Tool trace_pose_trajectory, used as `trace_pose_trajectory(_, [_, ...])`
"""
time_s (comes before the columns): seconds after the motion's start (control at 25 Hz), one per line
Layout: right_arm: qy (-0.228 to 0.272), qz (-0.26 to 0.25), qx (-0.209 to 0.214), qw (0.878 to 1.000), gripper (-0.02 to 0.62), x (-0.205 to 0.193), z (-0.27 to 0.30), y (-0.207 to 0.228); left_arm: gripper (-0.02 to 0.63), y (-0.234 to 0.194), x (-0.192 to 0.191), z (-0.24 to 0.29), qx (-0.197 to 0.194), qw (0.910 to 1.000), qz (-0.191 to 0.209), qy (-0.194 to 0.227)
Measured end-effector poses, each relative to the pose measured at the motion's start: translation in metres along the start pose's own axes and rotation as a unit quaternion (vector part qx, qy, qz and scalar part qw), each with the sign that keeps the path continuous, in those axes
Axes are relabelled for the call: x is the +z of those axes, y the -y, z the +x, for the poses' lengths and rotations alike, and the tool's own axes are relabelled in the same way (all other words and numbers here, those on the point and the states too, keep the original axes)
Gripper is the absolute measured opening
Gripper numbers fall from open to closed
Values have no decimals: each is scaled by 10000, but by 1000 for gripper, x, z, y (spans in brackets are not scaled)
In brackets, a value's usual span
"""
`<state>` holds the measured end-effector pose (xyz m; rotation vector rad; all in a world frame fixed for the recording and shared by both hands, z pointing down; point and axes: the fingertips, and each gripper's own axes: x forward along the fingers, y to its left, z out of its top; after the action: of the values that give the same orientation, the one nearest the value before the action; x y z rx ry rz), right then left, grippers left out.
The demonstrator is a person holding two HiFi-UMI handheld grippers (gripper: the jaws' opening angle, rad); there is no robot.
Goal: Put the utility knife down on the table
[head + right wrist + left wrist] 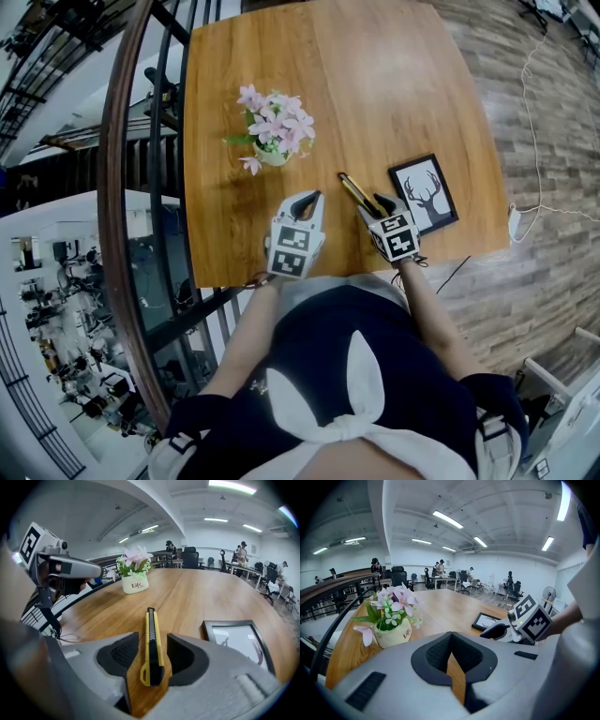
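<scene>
Right fingers (pixel 123 654) spread wide, utility knife (pixel 152 644) loose between, on table (pixel 197 592)

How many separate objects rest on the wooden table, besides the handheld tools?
3: a white pot of pink flowers at centre-left, a yellow-and-black utility knife between the right tool's open jaws, a black-framed deer picture at right. More may be hidden.

The right gripper's (pixel 151 654) jaws stand apart. The yellow-and-black utility knife (pixel 152 644) lies flat on the wooden counter (pixel 197 592) between them, and neither pad presses it. A picture frame (pixel 236 637) lies toward the counter's right edge, and a flower pot (pixel 135 584) stands near its left edge.
</scene>
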<state>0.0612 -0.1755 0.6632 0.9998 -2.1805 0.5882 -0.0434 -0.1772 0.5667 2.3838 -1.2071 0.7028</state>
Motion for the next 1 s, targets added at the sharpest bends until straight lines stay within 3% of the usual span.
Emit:
trace_pose_trajectory(0.36, [624,-126,-41,9980,175,39,-37,-7,17,5,0,-4,-18,9999,-46,87])
trace_pose_trajectory(0.76, [1535,-78,-323,9876,8,80,-90,-18,17,22,17,-16,-167,9989,26,427])
trace_pose_trajectory(1.0, [1753,-135,-525,9830,-2,88,-111,-23,17,34,23,-22,-309,9983,32,501])
